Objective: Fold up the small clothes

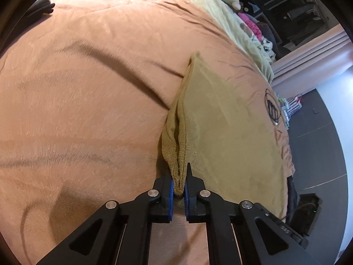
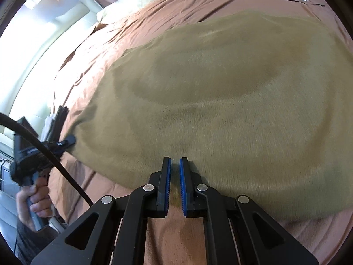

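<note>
A tan fleece cloth (image 1: 220, 132) lies spread on the orange-brown bed cover (image 1: 88, 88). My left gripper (image 1: 179, 172) is shut on the cloth's bunched near corner, and a lifted fold runs away from the pads. In the right wrist view the same cloth (image 2: 220, 88) fills most of the frame, pulled fairly flat. My right gripper (image 2: 174, 161) is shut on its near edge, with a thin strip of tan fabric between the blue pads. At the left of that view, the left gripper (image 2: 68, 142) holds the cloth's corner, with a hand (image 2: 33, 198) on its handle.
A black cable loop with a small dark device (image 1: 272, 108) lies on the bed beyond the cloth. A pale yellow blanket (image 1: 220, 6) covers the far side. Dark clothes (image 1: 44, 4) sit at the far left. The bed's edge drops to a grey floor (image 1: 320, 121) on the right.
</note>
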Available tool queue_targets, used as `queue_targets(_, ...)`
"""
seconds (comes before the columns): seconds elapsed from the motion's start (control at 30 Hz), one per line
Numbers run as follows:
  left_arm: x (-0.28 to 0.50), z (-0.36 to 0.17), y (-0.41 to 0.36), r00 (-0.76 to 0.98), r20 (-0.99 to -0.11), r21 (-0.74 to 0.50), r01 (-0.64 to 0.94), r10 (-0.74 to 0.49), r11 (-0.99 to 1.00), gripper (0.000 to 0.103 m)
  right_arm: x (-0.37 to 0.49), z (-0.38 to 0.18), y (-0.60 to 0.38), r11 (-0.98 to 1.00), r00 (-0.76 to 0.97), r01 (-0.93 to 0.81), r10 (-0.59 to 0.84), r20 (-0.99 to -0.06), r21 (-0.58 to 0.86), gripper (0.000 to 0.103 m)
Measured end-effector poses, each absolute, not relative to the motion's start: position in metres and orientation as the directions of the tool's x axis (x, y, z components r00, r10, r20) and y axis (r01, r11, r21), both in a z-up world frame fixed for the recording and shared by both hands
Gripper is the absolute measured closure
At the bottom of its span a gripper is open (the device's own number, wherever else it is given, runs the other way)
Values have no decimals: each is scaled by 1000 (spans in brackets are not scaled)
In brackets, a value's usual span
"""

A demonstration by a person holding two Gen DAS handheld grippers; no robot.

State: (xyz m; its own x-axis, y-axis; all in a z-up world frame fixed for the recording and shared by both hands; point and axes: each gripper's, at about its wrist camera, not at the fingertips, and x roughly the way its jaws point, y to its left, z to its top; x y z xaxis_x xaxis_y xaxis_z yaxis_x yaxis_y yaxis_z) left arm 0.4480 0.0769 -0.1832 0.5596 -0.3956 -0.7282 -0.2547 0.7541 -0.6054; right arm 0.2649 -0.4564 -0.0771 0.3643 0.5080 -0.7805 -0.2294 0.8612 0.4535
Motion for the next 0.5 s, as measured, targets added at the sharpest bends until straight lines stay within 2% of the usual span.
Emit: queue_targets(0.5,444,-180,84,595,-682,-678,-294,-426,674,96,305,-80,-441,880,406,-189,474,-781,436,98)
